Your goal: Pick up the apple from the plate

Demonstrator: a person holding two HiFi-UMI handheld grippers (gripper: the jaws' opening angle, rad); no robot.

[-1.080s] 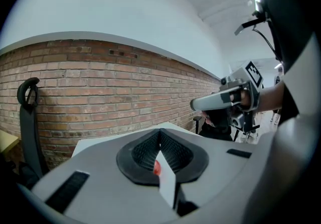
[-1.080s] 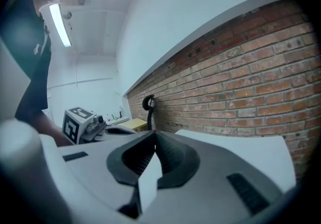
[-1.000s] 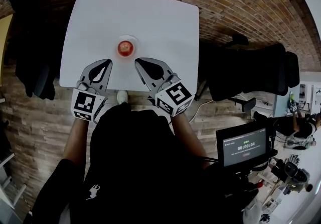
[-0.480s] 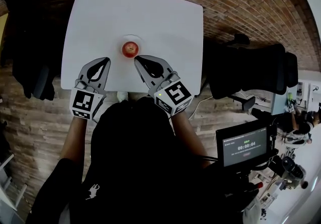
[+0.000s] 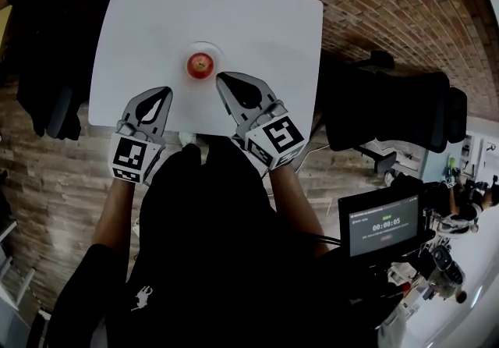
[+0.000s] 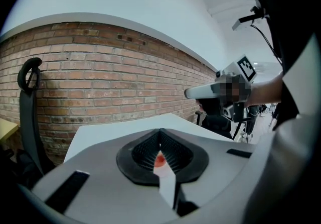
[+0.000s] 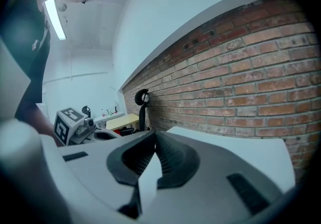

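Observation:
A red apple (image 5: 200, 65) sits on a small white plate (image 5: 212, 51) near the middle of the white table (image 5: 257, 19). My right gripper (image 5: 220, 76) is shut and empty, its tip just right of the plate's near side. Further left and nearer the front edge, my left gripper (image 5: 166, 91) is shut and empty too. In the left gripper view its jaws (image 6: 160, 132) meet at the tip, and the apple (image 6: 159, 159) shows as a red spot through the gap behind them. In the right gripper view the right gripper (image 7: 154, 135) is closed; no apple shows there.
A black chair (image 5: 390, 112) stands close to the table's right side and dark chairs (image 5: 47, 97) to its left. A brick wall (image 6: 110, 82) runs behind the table. A small monitor (image 5: 382, 227) with a timer sits at lower right.
Both grippers have sunk a little toward the table. The right one has edged forward, closer to the apple's right side. Both stay shut.

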